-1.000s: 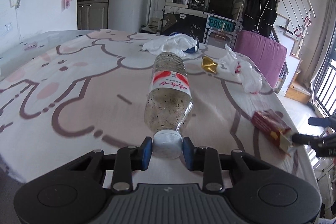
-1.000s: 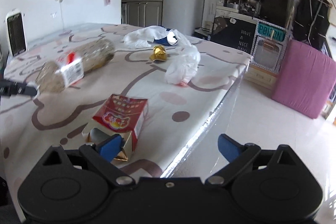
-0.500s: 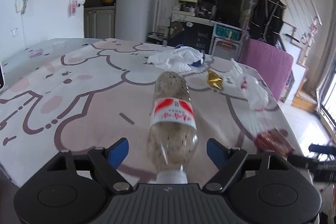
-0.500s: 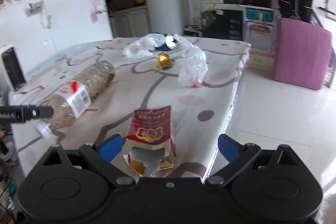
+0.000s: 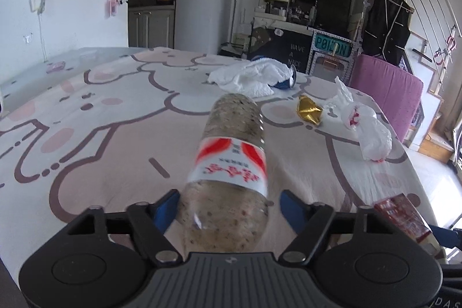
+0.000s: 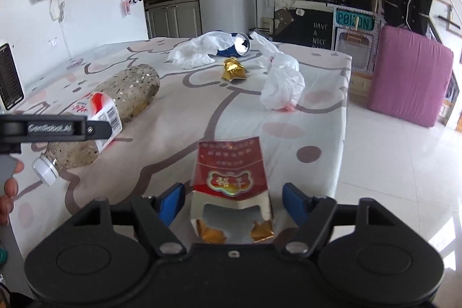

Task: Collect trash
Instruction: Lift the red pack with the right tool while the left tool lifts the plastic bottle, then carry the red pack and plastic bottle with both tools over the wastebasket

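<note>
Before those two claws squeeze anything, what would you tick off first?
1. Bottle between the left gripper pads: ok; jaws closing.
2. Left pads pressing the bottle: not ok, a gap shows on the right.
3. Red carton between the right gripper pads: ok; jaws closing.
4. Right pads touching the carton: not ok, gaps show on both sides.
5. Carton fully on the table: cannot tell, it lies near the edge.

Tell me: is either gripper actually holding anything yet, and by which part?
Nothing is held yet. The left gripper is closing around the bottle's lower body below its label; the right gripper is closing around the red carton's open end. Gaps still show beside both.
</note>
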### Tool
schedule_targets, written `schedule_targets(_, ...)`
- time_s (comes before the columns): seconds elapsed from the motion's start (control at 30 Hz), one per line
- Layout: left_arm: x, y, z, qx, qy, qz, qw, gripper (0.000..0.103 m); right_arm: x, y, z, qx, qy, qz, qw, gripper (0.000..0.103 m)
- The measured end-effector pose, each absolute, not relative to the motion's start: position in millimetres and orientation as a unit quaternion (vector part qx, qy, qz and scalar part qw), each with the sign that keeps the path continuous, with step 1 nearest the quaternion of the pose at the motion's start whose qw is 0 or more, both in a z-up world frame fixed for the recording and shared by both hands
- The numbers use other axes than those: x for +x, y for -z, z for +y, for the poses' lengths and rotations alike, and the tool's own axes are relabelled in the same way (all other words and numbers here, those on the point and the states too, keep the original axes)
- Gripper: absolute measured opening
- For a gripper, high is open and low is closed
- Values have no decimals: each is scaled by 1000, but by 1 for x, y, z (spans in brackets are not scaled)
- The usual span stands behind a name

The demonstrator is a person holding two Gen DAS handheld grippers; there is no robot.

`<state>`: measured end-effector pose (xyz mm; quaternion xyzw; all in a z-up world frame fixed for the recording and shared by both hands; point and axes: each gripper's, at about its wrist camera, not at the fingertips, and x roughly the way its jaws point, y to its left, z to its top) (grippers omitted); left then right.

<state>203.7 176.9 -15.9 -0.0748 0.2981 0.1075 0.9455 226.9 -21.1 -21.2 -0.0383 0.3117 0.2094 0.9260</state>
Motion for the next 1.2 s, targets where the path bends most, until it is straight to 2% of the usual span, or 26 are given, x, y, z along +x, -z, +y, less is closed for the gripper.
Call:
schedule_targets(0.07, 203, 16, 178, -77, -107, 293, 947, 63, 225, 21, -19, -43, -206, 306, 928, 63)
schedule_targets(0.1, 203, 16, 179, -78, -106, 292, 947, 63, 225, 21, -18, -43, -206, 304, 929, 55)
schedule_targets(0.67, 160, -6, 166, -95, -80, 249, 960, 61, 215, -1, -34, -22, -200, 279, 939, 50)
schedule_targets(1.2, 129, -43, 98, -58, -32, 229, 971, 61, 179, -42, -101, 23, -164, 239, 957, 50)
